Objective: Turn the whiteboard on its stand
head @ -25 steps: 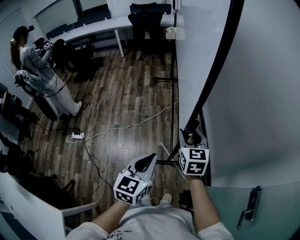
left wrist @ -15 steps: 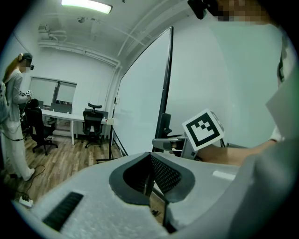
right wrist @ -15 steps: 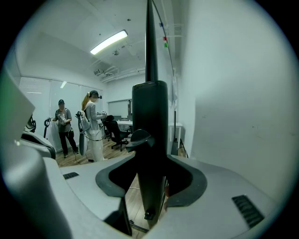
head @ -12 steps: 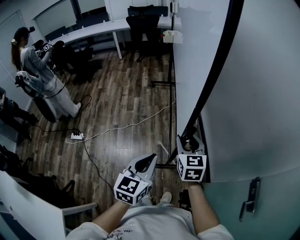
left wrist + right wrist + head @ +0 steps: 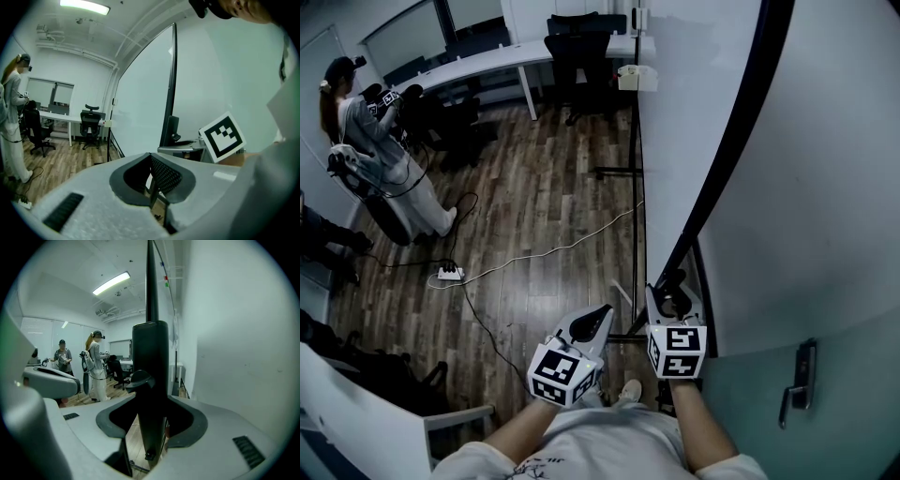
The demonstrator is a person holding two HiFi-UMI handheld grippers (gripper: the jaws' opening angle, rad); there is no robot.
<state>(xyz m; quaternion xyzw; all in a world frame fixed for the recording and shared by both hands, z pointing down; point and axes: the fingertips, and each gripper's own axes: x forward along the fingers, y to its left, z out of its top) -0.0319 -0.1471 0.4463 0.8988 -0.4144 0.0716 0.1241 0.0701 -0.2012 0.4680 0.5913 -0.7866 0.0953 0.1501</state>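
Nearest to me, the left tongs point(image 5: 596, 317) are shut on nothing and just hang in front of my body; they've basically not moved over the last second. The right tongs point(image 5: 671, 296) are doing the work. In the right gripper view they're clamped on the black edge frame point(image 5: 727, 150) of the whiteboard point(image 5: 675, 122), just under a small black knob point(image 5: 139, 380) on that frame. What changed: the right tongs have slid back toward me and a bit to the left, and the near end of the frame came along. The stand's base bar point(image 5: 635, 206) on the wood floor point(image 5: 534, 206) has swung left too, and so has the small white box point(image 5: 634, 77) at the board's far end. So I'd say the turn is properly under way, with the board pivoting as one piece with its stand, but it's only partway round. It stands upright right beside me, running away into the room. One thing to watch, I reckon: the white cable point(image 5: 562, 249) from the power strip point(image 5: 450, 273) runs right up to the stand's foot. Further off, a person point(image 5: 380, 141) stands well clear, with a white tabletop point(image 5: 487, 64) and office chair point(image 5: 581, 42) at the far wall.
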